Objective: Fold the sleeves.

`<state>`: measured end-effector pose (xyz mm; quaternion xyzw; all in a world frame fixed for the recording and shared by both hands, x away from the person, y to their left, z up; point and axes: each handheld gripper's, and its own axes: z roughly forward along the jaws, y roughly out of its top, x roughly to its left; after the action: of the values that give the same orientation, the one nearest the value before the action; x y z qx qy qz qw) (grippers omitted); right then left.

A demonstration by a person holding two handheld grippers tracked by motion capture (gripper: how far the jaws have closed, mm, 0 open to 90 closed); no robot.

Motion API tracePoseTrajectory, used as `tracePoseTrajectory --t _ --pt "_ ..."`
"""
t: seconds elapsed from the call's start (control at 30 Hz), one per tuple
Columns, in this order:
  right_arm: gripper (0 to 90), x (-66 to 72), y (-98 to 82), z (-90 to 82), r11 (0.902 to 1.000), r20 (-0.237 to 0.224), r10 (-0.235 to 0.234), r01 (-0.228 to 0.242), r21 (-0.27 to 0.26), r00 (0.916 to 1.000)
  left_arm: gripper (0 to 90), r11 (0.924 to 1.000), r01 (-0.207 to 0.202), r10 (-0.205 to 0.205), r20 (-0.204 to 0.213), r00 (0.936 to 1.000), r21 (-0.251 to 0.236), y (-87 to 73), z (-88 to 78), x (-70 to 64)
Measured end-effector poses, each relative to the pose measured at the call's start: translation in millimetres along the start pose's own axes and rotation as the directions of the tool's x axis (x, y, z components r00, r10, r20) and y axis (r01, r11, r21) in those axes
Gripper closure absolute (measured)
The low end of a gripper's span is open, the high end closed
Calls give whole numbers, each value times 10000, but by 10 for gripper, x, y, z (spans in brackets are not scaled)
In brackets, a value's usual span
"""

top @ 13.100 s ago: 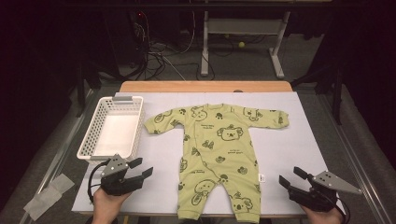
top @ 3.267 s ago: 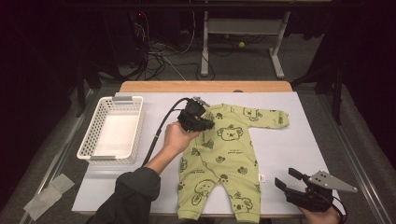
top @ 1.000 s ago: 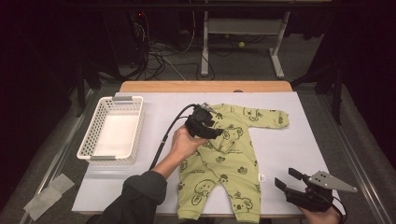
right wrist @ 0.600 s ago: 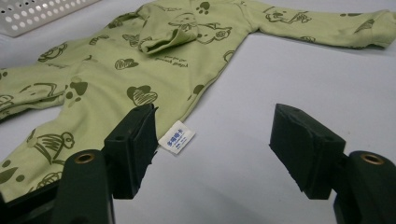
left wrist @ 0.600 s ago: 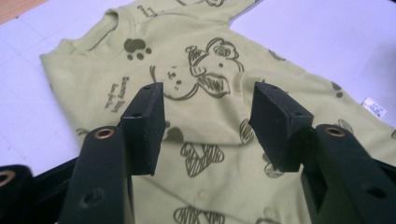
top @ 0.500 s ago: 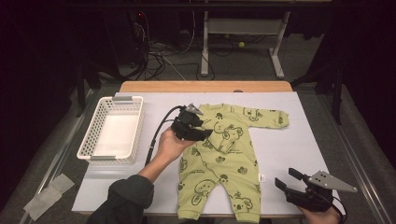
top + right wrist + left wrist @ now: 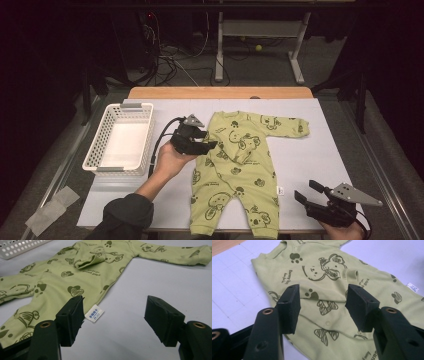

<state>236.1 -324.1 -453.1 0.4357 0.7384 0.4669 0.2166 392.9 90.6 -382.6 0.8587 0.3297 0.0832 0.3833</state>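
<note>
A light green baby romper point(image 7: 235, 175) with dark animal prints lies flat on the white table cover. Its left sleeve point(image 7: 241, 149) is folded across the chest, cuff point(image 7: 351, 273) toward the middle, while the right sleeve point(image 7: 285, 126) stays spread out. My left gripper point(image 7: 207, 140) hovers at the romper's left edge, open, with only cloth below the gap between its jaws point(image 7: 324, 302). My right gripper point(image 7: 306, 191) rests near the front right corner, open and holding nothing, just right of the romper's white care label point(image 7: 94, 313).
A white perforated basket point(image 7: 107, 167) stands at the left of the table, and its corner point(image 7: 20, 247) shows in the right gripper view. A wooden table edge point(image 7: 220, 92) runs along the back. Cables and a desk frame stand on the dark floor beyond.
My left hand has drawn back leftward from over the romper's chest to its left edge, leaving the sleeve folded there. The right gripper has stayed put.
</note>
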Motion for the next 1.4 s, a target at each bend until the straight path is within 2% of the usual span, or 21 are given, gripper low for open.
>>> tracePoseTrajectory --t 0.67,1.1,1.4 --pt "323 0 0 -4 10000 41 2 -2 -25 10000 426 9990 261 -269 -229 9994 -356 -298 -212 64" --pt "325 1 1 -8 10000 121 42 -41 -47 9999 426 9963 350 -380 -373 9986 -791 -531 -427 79" --pt "325 2 1 -7 10000 135 36 -36 -34 9999 425 9939 626 -662 -379 9971 -905 -698 -486 110"
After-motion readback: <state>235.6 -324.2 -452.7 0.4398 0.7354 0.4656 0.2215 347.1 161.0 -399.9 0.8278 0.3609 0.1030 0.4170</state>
